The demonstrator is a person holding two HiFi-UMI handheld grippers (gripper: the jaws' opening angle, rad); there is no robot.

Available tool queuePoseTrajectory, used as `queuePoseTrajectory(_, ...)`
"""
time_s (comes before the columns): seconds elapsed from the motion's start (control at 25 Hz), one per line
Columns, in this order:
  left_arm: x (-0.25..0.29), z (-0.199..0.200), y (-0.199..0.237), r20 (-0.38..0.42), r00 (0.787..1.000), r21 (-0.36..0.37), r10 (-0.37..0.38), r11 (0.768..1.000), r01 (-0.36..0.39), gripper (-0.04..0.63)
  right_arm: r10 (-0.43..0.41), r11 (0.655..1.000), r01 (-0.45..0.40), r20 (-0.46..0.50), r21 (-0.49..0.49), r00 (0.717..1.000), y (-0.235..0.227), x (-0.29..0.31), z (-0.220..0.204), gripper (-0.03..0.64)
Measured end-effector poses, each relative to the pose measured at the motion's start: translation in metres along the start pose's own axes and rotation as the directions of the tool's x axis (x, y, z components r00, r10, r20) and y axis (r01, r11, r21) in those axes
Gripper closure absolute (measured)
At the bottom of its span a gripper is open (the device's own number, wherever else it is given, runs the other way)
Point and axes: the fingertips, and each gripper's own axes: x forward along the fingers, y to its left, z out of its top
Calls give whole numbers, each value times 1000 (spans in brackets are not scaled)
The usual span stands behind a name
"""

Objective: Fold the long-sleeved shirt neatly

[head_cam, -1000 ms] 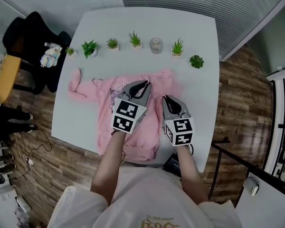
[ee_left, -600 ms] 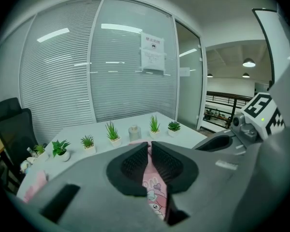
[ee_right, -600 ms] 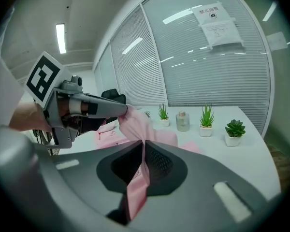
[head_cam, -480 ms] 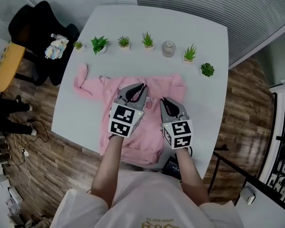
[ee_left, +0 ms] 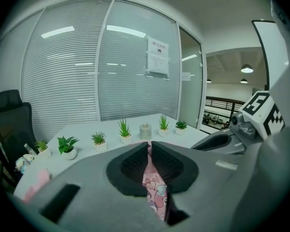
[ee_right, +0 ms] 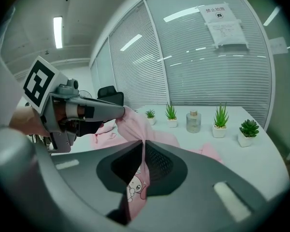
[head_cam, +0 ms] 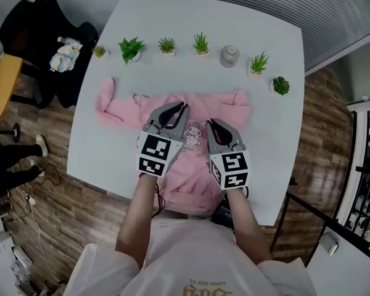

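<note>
The left gripper and right gripper each have jaws pinched tight on the pink shirt.

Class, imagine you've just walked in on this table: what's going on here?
A person is folding a pink long-sleeved shirt on a white table. The left tongs and right tongs are both shut on its fabric beside the cartoon print. One sleeve lies spread to the left; potted plants and a bottle line the far edge.
</note>
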Motion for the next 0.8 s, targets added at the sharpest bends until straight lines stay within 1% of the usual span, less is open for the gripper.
queuePoseTrajectory(0.4,-23,-19,47,1,999,-17,39,999,-39,565,18,998,-20,-22,-56,1000,39,34,5,588)
queuePoseTrajectory(0.6,-31,-36,68,-17,998,-26,53,998,-53,565,29,997,-32,-52,-73,998,58,53,-4,588)
queuePoseTrajectory(0.8,-30,-62,85,-45,997,-37,58,998,-60,561,18,995,-27,-97,-92,995,67,73,-17,588)
